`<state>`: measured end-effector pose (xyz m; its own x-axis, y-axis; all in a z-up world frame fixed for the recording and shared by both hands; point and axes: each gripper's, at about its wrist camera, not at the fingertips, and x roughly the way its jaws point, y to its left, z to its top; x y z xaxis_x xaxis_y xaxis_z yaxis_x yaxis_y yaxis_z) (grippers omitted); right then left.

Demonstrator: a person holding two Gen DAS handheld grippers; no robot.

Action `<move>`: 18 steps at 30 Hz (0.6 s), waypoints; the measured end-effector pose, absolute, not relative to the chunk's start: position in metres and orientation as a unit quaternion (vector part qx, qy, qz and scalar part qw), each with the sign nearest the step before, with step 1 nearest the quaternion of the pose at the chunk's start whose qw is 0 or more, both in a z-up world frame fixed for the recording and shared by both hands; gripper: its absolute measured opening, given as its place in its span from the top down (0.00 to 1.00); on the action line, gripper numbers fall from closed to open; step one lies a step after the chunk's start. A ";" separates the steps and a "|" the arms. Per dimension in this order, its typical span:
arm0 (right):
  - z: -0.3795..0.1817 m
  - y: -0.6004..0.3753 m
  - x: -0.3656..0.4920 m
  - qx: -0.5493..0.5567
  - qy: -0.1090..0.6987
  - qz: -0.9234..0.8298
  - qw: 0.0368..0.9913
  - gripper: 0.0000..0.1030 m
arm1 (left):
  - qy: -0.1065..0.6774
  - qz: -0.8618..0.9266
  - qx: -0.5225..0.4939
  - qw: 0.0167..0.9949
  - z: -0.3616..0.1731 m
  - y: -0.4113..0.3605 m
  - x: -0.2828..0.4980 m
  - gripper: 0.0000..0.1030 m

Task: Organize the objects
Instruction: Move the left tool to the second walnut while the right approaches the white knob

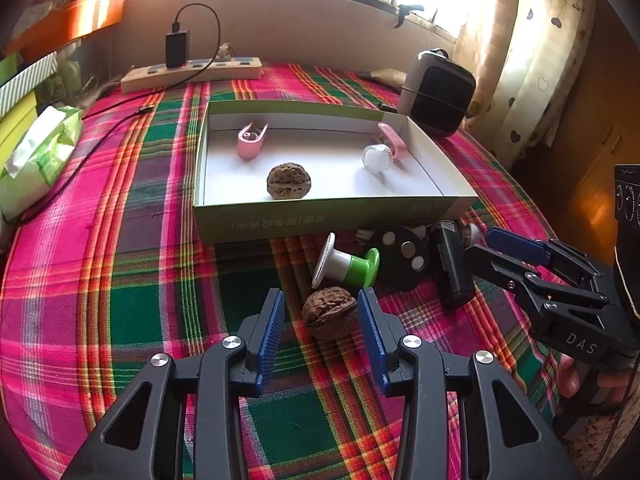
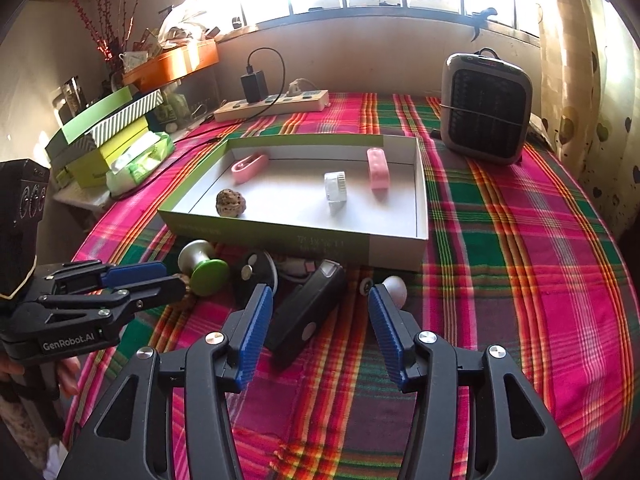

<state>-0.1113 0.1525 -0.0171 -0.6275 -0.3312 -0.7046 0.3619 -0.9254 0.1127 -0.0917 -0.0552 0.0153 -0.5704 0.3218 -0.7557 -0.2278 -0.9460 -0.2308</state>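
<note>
Meanwhile, the left gripper (image 1: 321, 310) is straddling a walnut (image 1: 329, 317) unclenched, pads apart from it; the right gripper (image 2: 320, 308) is gaping around a black device (image 2: 306, 316), the box (image 2: 280, 232) at twelve o'clock.

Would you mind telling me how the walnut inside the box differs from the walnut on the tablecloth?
The walnut in the box rests on the white floor of the shallow box, while the walnut on the tablecloth lies outside it, in front of its near wall. The boxed one has no gripper near it; the other sits between the open fingers of the left gripper, not pressed by the pads. Both are brown, wrinkled and similar in shape.
</note>
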 end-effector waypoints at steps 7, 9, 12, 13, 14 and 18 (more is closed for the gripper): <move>-0.021 0.149 -0.110 0.391 0.023 -0.899 0.194 0.50 | -0.054 0.882 -0.441 0.159 0.011 -0.053 -0.093 0.64; -0.022 0.148 -0.110 0.394 0.023 -0.898 0.194 0.50 | -0.053 0.880 -0.443 0.162 0.009 -0.052 -0.094 0.64; -0.022 0.145 -0.109 0.394 0.025 -0.898 0.196 0.50 | -0.057 0.878 -0.446 0.163 0.007 -0.052 -0.096 0.64; -0.022 0.145 -0.109 0.394 0.026 -0.898 0.196 0.50 | -0.054 0.878 -0.446 0.161 0.006 -0.051 -0.097 0.64; -0.023 0.144 -0.109 0.394 0.027 -0.898 0.196 0.50 | -0.051 0.879 -0.445 0.160 0.006 -0.050 -0.097 0.64; -0.024 0.143 -0.109 0.396 0.029 -0.897 0.193 0.50 | -0.049 0.880 -0.445 0.160 0.006 -0.049 -0.098 0.64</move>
<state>-0.1092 0.1431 -0.0237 -0.6123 -0.3233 -0.7215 0.3690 -0.9239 0.1009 -0.0980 -0.0486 0.0061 -0.5532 0.3243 -0.7673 -0.2378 -0.9443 -0.2277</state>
